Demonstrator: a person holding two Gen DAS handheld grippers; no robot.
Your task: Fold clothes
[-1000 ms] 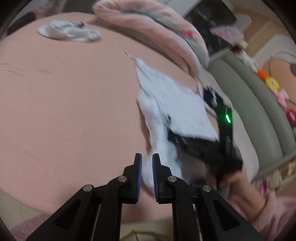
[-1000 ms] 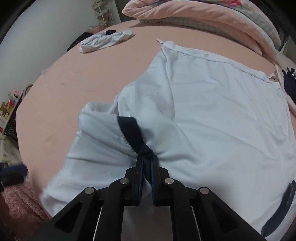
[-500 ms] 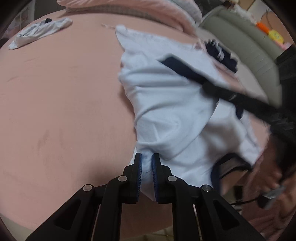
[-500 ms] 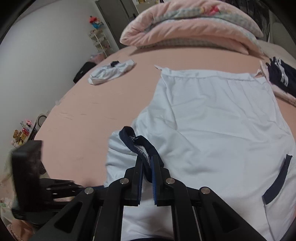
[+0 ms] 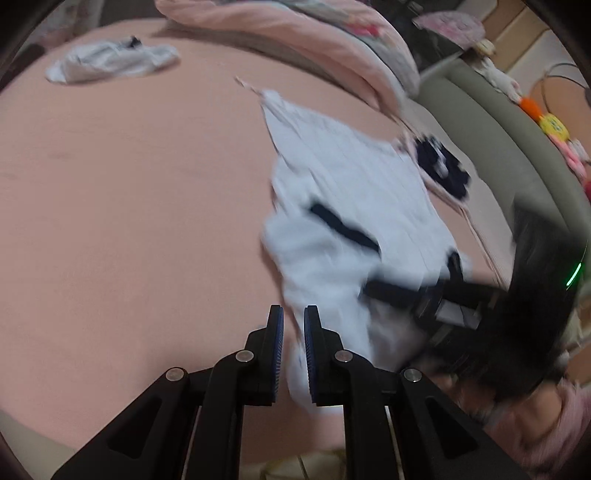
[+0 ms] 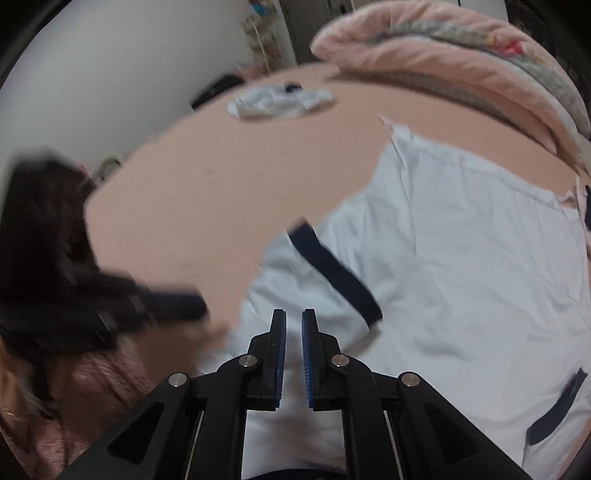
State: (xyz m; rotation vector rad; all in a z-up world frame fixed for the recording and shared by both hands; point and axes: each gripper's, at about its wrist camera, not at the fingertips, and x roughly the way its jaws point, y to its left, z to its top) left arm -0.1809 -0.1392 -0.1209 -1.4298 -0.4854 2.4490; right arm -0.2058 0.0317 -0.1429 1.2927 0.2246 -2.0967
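The white shirt with navy trim lies spread on the pink bed, filling the right wrist view from centre out to 3 and 5 o'clock; one sleeve is folded over the body, its navy cuff slanting just above the fingertips. The right gripper hangs over the shirt's near edge at 6 o'clock with its jaws nearly closed and nothing between the blue pads. At 9 o'clock in that view the left gripper shows as a dark blur over the sheet, beside the sleeve, with a pink sleeve of the person below it. In the left wrist view the left gripper also has its jaws almost together, empty, and the shirt runs from 1 o'clock down past the right finger. A crumpled white garment lies well apart at 11 o'clock, and a rolled pink quilt sits at 12 o'clock.
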